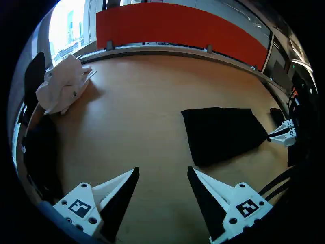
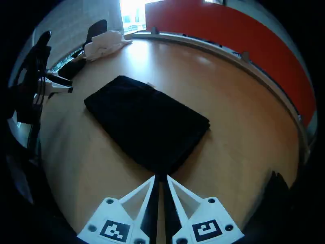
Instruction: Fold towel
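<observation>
Ahead of left gripper [image 1: 162, 170]: bare table [image 1: 142, 122] runs between its spread fingers toward the far edge, open for passing.
Ahead-right of it: the black towel [image 1: 221, 134] lies flat and low. The right gripper [image 1: 284, 134] sits at the towel's far corner and blocks that side.
Far ahead-left of it: a white cloth heap [image 1: 63, 83] fills the table corner, with a dark chair [image 1: 34, 75] just behind.
Far edge: a red partition [image 1: 178, 28] walls it off.
Ahead of right gripper: the towel begins at its tips.
Right of right gripper: open wood up to the partition.
</observation>
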The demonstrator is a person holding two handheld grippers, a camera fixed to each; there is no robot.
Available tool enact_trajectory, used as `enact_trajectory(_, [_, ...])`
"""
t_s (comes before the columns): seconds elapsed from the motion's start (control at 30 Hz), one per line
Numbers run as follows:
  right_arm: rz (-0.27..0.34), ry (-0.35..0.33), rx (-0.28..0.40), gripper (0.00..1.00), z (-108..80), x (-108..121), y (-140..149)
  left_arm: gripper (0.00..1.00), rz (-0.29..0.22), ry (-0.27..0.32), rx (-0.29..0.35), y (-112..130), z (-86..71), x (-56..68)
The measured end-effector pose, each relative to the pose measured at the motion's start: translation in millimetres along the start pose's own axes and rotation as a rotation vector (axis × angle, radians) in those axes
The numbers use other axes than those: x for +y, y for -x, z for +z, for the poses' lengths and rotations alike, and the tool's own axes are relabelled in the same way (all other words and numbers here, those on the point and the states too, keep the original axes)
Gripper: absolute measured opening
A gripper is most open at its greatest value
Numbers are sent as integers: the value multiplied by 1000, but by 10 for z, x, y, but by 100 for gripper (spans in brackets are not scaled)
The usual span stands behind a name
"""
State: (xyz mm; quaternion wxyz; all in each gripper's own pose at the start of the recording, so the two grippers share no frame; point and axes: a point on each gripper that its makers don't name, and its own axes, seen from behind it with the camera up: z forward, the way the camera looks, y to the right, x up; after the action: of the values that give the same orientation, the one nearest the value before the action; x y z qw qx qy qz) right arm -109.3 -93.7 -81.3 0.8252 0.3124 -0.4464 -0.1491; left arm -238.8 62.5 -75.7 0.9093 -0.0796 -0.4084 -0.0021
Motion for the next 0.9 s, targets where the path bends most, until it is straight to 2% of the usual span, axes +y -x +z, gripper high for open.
enact_trajectory(0.3, [17,11,110,6,-243,-16,-454,88,1,-2,6,-47,4,-13])
enact_trajectory(0.6, [-6,37,193,6,-505,21,-887,88,5,-5,14,-113,0,-26])
enact_trajectory(0.9, [-51,54,246,6,-760,16,-1154,88,5,-7,26,-187,-14,-41])
